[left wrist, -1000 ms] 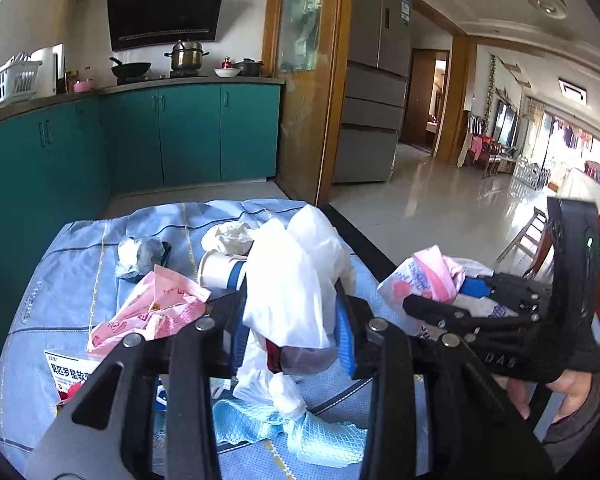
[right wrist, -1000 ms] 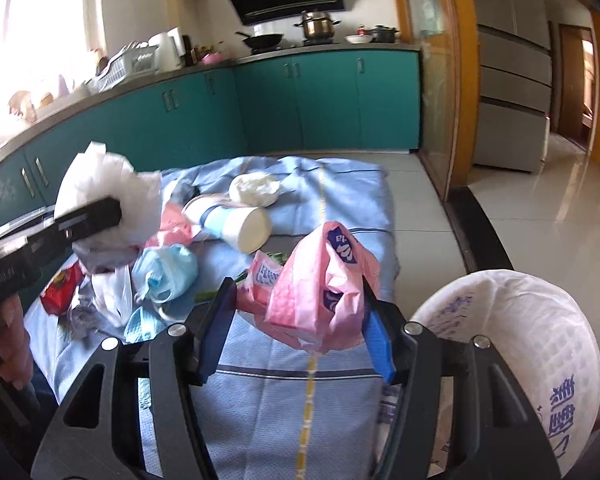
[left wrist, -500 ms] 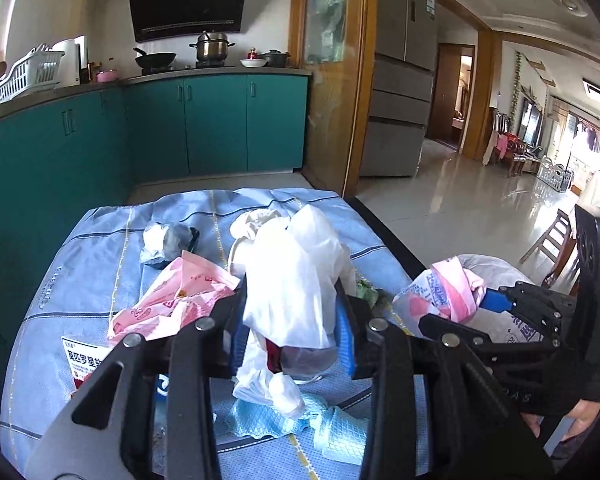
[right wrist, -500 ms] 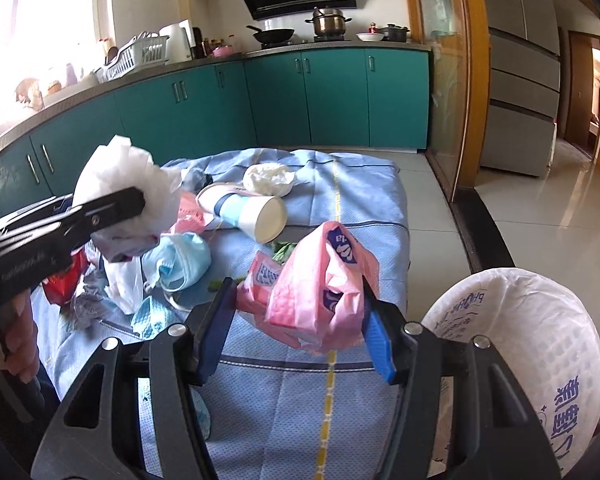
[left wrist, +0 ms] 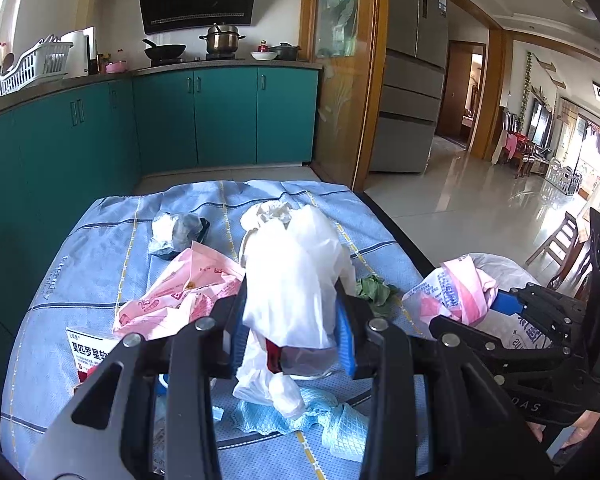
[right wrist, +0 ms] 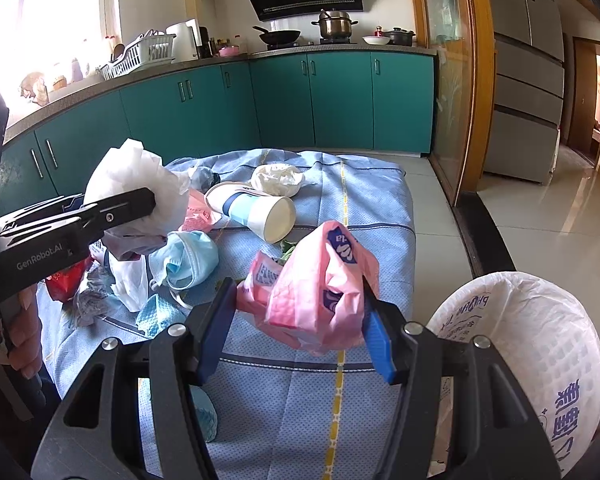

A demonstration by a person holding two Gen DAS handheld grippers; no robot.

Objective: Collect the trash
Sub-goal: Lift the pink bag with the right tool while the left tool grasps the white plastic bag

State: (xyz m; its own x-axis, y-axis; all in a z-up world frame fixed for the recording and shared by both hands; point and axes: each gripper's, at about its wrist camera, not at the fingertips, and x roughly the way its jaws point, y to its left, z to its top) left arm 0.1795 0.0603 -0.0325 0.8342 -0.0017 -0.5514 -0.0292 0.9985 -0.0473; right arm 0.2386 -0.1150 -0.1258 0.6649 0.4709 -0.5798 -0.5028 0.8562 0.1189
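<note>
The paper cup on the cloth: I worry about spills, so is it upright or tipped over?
Tipped over. The cup lies on its side on the blue cloth, its round end facing the right-wrist camera. Whether anything is inside, cannot tell.

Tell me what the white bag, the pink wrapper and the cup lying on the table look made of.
White bag: thin plastic film, translucent and crumpled. Pink wrapper: glossy printed plastic, creased, with sheen on its folds. Cup: probably paper, matte, white and blue, with a stiff round base; a plastic lining can't be ruled out.
</note>
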